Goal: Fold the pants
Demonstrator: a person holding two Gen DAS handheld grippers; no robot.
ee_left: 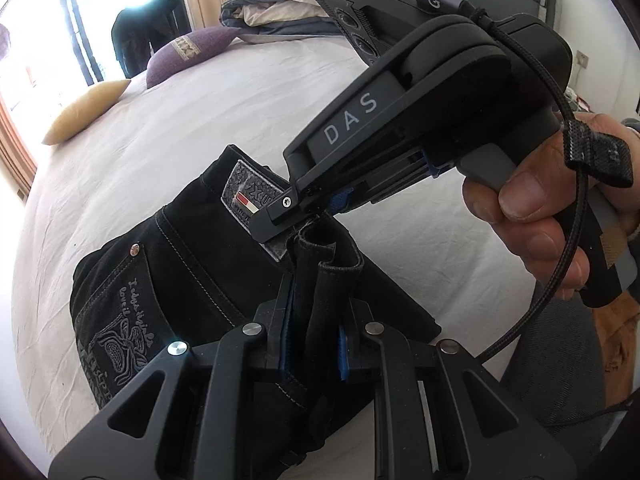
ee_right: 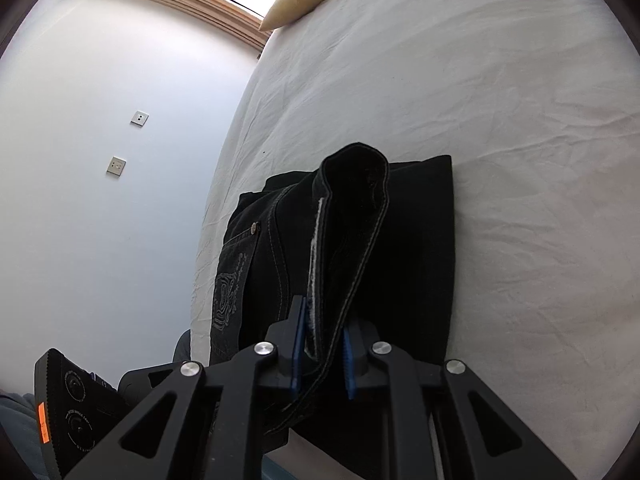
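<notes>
The pants (ee_left: pixel 192 264) are black denim with pale grey stitching, a metal rivet, an embroidered insect on the back pocket and a grey textured patch (ee_left: pixel 250 192) at the waistband. They lie folded into a thick block on the bed (ee_left: pixel 168 132), whose white sheet is finely creased. The left gripper (ee_left: pixel 316 336) has its blue-padded jaws clamped on a raised fold of denim. The right gripper (ee_right: pixel 322 354) has its jaws closed on the hemmed waistband edge, which arches up in a loop.
</notes>
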